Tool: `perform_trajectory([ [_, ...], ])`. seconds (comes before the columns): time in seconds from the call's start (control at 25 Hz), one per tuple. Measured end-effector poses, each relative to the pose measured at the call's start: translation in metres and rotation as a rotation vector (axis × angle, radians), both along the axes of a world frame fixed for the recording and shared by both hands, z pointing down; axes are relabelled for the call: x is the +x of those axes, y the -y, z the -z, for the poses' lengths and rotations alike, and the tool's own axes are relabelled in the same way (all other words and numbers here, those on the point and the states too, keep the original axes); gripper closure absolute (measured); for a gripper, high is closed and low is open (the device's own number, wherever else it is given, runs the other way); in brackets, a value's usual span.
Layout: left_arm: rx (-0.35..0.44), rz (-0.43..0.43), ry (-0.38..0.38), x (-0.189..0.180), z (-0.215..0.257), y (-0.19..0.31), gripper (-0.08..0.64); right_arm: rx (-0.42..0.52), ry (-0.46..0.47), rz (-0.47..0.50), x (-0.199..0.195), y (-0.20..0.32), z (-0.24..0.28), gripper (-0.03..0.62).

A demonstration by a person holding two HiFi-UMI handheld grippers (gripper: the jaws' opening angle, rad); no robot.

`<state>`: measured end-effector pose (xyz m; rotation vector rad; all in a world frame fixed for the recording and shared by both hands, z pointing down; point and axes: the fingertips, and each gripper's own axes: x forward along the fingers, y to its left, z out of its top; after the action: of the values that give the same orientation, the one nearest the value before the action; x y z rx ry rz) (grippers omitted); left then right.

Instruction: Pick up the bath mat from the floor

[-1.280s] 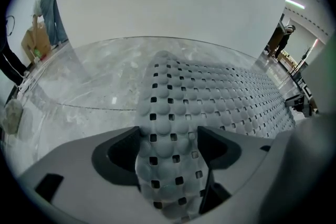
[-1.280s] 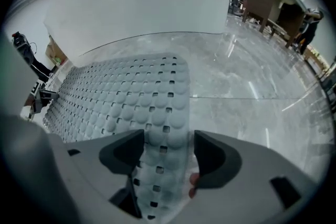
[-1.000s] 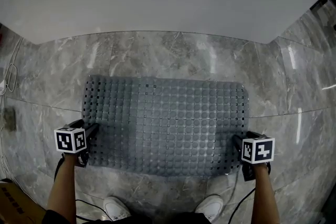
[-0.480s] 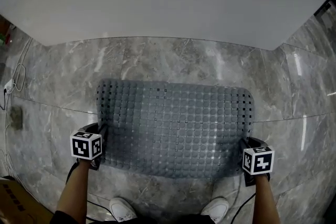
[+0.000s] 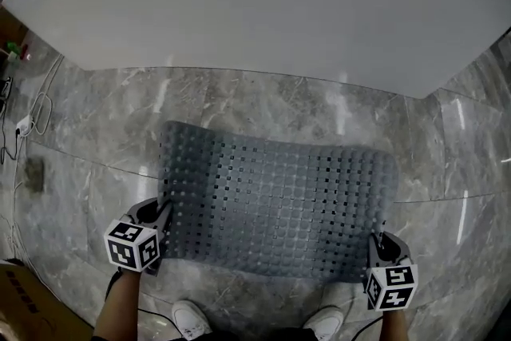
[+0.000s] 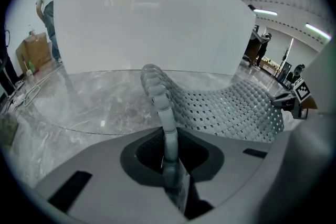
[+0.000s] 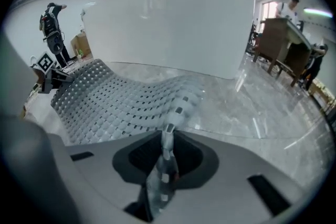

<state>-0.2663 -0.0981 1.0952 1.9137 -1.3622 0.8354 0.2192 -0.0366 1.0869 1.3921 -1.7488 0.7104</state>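
The grey perforated bath mat (image 5: 279, 200) is lifted at its near edge and sags in the middle over the marble floor. My left gripper (image 5: 164, 221) clamps the mat's near left corner, its jaws still closing on the edge. My right gripper (image 5: 377, 245) clamps the near right corner, jaws also closing. In the left gripper view the mat's edge (image 6: 160, 107) runs straight into the left gripper (image 6: 170, 157) and its sheet (image 6: 231, 107) curves away to the right. In the right gripper view the mat (image 7: 121, 99) is pinched in the right gripper (image 7: 165, 155).
A large white curved panel (image 5: 255, 4) stands just beyond the mat. Cables and a socket (image 5: 20, 124) lie at the left; a cardboard box (image 5: 24, 307) sits at the bottom left. The person's shoes (image 5: 188, 319) are just behind the mat. People stand far off.
Both grippers have shut on the mat's near corners. The mat, flat on the floor a second ago, now has its near edge raised and bows between the grippers.
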Motion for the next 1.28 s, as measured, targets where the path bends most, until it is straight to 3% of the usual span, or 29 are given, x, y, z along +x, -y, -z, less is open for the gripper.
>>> perform_trajectory([
  [0.2, 0.043, -0.025, -0.021, 0.016, 0.041, 0.007, 0.508, 0.060, 0.007, 0.019, -0.019, 0.013, 0.036, 0.512],
  [0.48, 0.082, -0.009, -0.040, 0.046, 0.142, 0.024, 0.508, 0.128, -0.021, 0.032, -0.024, 0.036, 0.147, 0.515],
  [1.04, 0.252, -0.014, -0.060, 0.077, 0.454, 0.056, 0.508, 0.314, -0.030, 0.034, -0.015, 0.080, 0.461, 0.515],
  [1.28, 0.393, 0.007, -0.074, 0.068, 0.615, 0.079, 0.508, 0.454, -0.031, 0.034, -0.026, 0.107, 0.616, 0.515],
])
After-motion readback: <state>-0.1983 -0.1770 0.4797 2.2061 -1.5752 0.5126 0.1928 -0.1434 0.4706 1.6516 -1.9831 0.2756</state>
